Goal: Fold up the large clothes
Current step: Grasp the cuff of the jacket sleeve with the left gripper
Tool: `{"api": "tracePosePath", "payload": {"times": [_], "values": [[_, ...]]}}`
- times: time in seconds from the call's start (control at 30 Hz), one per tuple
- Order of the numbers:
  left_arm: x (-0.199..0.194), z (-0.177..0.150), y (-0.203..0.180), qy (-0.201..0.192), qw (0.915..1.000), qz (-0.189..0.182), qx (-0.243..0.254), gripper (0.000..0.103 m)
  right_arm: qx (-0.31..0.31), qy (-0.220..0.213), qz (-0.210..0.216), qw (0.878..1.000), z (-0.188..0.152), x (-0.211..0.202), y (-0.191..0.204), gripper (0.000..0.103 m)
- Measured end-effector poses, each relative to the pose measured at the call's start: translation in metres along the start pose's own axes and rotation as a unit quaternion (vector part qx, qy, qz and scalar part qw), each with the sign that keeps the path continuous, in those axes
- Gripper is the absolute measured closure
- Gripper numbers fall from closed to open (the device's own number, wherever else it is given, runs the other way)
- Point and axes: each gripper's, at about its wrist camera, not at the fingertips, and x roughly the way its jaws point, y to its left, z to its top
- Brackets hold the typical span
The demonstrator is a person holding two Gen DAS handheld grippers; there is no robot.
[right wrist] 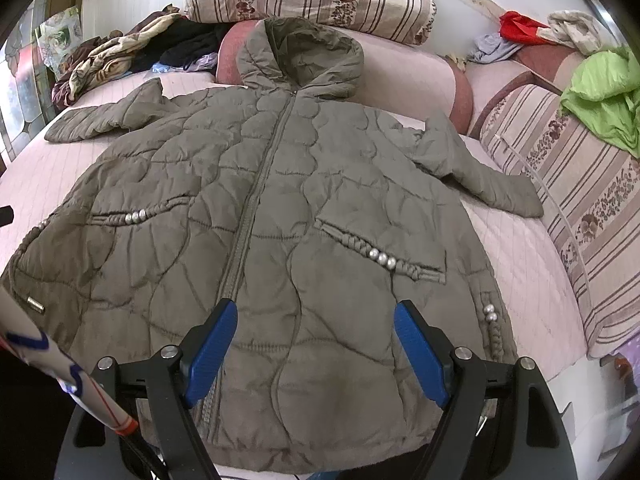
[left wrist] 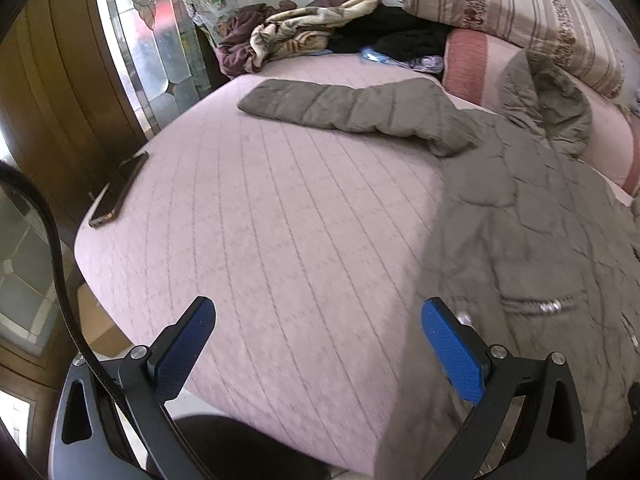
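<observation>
Lying flat and face up on the pink bed [right wrist: 532, 264], the olive puffy coat [right wrist: 280, 208] has its hood at 12 o'clock and its sleeves spread toward 10 and 3. The right gripper [right wrist: 316, 344] hangs wide open over its bottom hem, holding nothing. The left gripper [left wrist: 318, 340] is wide open too, over bare bed beside the coat's edge. A phone [left wrist: 120, 188] lies at the bed's edge at 9 o'clock.

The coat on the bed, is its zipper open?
No, the coat lies flat with its zipper closed up to the hood.
</observation>
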Motion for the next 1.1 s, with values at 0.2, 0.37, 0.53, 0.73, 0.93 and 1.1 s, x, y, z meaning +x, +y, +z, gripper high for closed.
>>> {"api": "tracePosePath", "payload": {"times": [0.2, 0.37, 0.53, 0.73, 0.93, 1.1], "values": [[0.022, 0.024, 0.013, 0.004, 0.9998, 0.006, -0.016, 0.000, -0.005, 0.003, -0.003, 1.000, 0.008, 0.008, 0.005, 0.018], [0.049, 0.048, 0.030, 0.016, 0.9987, -0.016, -0.045, 0.000, -0.004, 0.010, -0.005, 1.000, 0.013, 0.018, 0.006, 0.018], [0.098, 0.088, 0.060, 0.044, 0.9899, -0.066, -0.118, 0.000, 0.000, 0.021, -0.011, 1.000, 0.018, 0.031, 0.003, 0.018], [0.163, 0.136, 0.083, 0.070, 0.9816, -0.069, -0.164, 0.003, 0.000, 0.046, -0.017, 0.999, 0.017, 0.052, 0.003, 0.018], [0.222, 0.178, 0.102, 0.079, 0.9705, -0.098, -0.206, 0.026, -0.006, 0.066, -0.029, 0.997, 0.019, 0.072, 0.005, 0.015], [0.257, 0.212, 0.115, 0.057, 0.9594, -0.118, -0.250, 0.026, -0.012, 0.067, -0.035, 0.997, 0.026, 0.081, 0.007, 0.013]]}}
